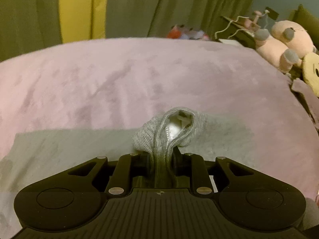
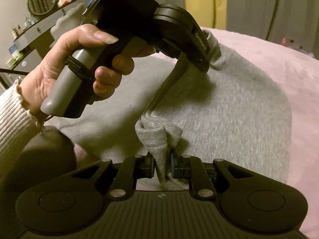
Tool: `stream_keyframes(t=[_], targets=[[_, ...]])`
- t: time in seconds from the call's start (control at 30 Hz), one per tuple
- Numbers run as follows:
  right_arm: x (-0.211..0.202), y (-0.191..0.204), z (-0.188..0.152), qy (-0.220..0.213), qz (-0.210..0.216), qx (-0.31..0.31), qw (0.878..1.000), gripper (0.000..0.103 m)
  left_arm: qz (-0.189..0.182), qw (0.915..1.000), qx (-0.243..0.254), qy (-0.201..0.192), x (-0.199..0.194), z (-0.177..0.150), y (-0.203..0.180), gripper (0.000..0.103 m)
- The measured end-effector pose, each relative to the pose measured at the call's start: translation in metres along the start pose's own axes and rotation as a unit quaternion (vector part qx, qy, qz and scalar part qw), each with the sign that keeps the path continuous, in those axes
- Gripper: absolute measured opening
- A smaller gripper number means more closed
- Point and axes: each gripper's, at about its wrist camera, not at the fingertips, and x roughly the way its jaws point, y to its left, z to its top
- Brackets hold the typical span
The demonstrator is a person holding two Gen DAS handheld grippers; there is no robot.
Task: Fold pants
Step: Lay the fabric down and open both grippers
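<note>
we see the grey pants (image 2: pixel 229 107) spread flat on a pink blanket (image 1: pixel 139 75), filling the near and middle part of the bed in the right wrist view. our right gripper (image 2: pixel 162 167) is clamped on a bunched fold of the ribbed grey hem, which rises in a small peak just beyond its fingers. farther off, toward the far edge of the cloth, our left gripper (image 2: pixel 207 63) pinches another ribbed end of the same garment and holds it a little above the blanket; our left hand (image 2: pixel 79 67), in a cream ribbed sleeve (image 2: pixel 14 115), wraps the grey handle. in the left wrist view that gripper's fingers are closed on a ribbed cuff that loops open in front of them, showing a pale lining inside. on the far right of the bed lie pink plush toys (image 1: pixel 283 41), and green and yellow curtains (image 1: pixel 83 8) hang behind.
</note>
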Motion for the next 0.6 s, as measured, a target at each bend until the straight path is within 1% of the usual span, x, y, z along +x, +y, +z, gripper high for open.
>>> stream_keyframes(t=[0.1,0.3,0.53,0.57,0.6], targets=[[0.005,-0.001,0.001,0.012,0.016,-0.008,1.000,0.014,0.008,0.9999,-0.011,0.007,0.002,-0.008,0.016,0.024],[0.010,-0.006,0.004,0.032,0.036,-0.030,0.998,0.014,0.019,0.9995,-0.024,0.002,0.001,-0.016,0.035,0.024],[0.015,-0.013,0.008,0.044,0.066,-0.041,0.996,0.014,0.030,0.9984,-0.047,0.008,-0.002,-0.025,0.062,0.025],[0.014,-0.017,0.009,0.046,0.070,-0.041,0.996,0.014,0.035,0.9981,-0.050,0.011,-0.001,-0.026,0.064,0.027],[0.015,-0.019,0.008,0.047,0.074,-0.043,0.995,0.014,0.040,0.9976,-0.055,0.014,0.001,-0.029,0.068,0.033]])
